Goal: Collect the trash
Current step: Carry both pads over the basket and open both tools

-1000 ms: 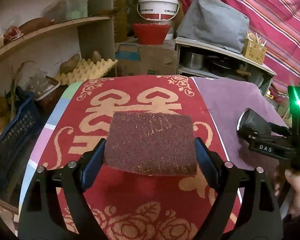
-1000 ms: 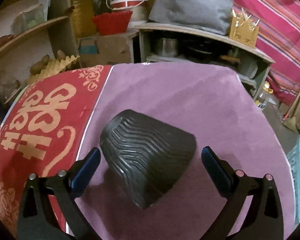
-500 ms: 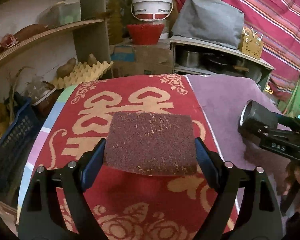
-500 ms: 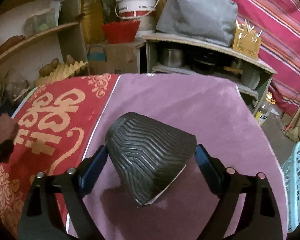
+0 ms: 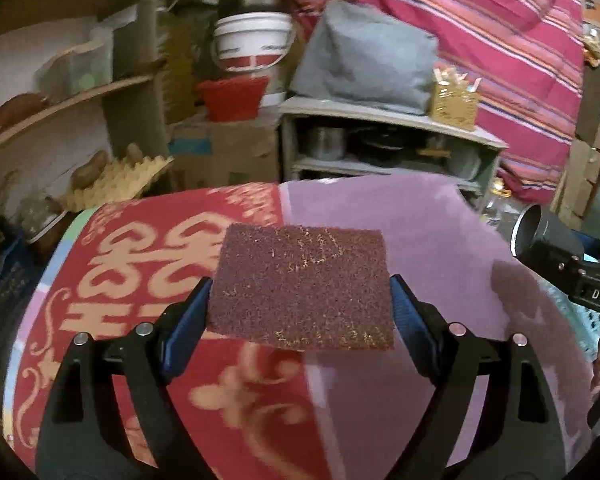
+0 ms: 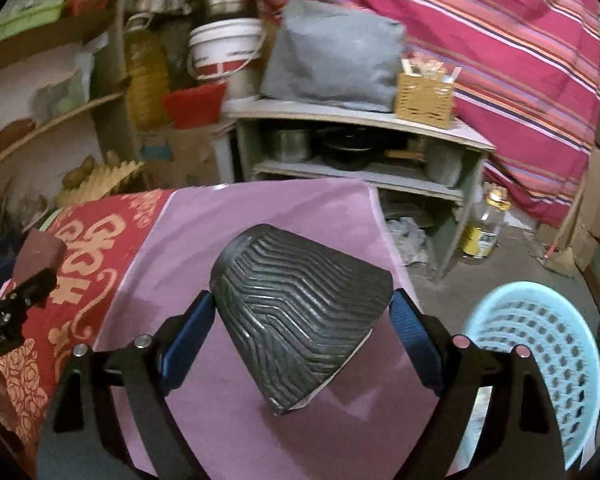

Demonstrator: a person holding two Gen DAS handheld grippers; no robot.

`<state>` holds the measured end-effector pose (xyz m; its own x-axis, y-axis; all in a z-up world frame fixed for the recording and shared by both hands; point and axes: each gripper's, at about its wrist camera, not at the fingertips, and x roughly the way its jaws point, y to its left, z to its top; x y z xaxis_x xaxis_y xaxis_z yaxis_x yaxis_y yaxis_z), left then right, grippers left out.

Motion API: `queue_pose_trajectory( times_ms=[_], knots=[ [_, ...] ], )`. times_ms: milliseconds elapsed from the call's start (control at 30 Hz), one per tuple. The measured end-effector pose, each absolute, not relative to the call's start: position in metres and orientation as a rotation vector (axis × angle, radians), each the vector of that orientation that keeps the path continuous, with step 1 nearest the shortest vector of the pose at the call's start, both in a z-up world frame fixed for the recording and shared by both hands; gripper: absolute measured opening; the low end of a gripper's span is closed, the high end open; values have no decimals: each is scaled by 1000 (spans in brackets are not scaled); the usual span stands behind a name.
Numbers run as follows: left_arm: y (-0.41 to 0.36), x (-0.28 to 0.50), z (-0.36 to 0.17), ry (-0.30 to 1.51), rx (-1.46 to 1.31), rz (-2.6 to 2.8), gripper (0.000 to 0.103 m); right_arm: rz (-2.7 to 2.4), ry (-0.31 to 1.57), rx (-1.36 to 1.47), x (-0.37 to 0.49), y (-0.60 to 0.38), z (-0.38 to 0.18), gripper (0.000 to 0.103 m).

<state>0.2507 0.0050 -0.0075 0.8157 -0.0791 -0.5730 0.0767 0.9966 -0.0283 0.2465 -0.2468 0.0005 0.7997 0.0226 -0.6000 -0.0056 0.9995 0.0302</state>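
My left gripper (image 5: 300,285) is shut on a flat dark-red scouring pad (image 5: 300,264), held level above the table by its two side edges. My right gripper (image 6: 302,299) is shut on a black ridged paper cup (image 6: 296,320), which lies on its side between the blue pads, above the purple cloth (image 6: 284,208). In the left wrist view the cup's open mouth (image 5: 540,236) shows at the far right. The right wrist view catches the pad (image 6: 40,248) at its left edge.
A light-blue perforated basket (image 6: 540,360) stands on the floor off the table's right edge. The table carries a red patterned cloth (image 5: 112,264) beside the purple one. Shelves, a grey cabinet (image 6: 360,152), a white bucket and a bottle (image 6: 480,228) crowd the back.
The right jaws closed onto the black cup and raised it off the purple cloth. Both grippers travelled right with their loads, and the blue basket came into the right wrist view.
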Motion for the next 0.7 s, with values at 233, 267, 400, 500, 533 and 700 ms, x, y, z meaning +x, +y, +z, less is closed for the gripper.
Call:
queue_pose_trajectory(
  times_ms=[233, 267, 400, 500, 533, 700],
  knots=[
    [-92, 249, 9, 584, 68, -204, 84, -94, 620, 71, 221, -337, 15, 87],
    [-109, 247, 12, 573, 83, -224, 84, -116, 616, 84, 216, -353, 16, 87],
    [-174, 239, 16, 555, 113, -317, 84, -179, 602, 158, 195, -410, 16, 87],
    [-211, 230, 12, 557, 118, -374, 84, -224, 592, 170, 181, -441, 16, 87],
    [-230, 227, 10, 559, 121, -401, 84, -233, 590, 175, 177, -448, 16, 87],
    [-291, 216, -1, 572, 150, -484, 84, -286, 578, 212, 155, -487, 12, 87]
  ],
)
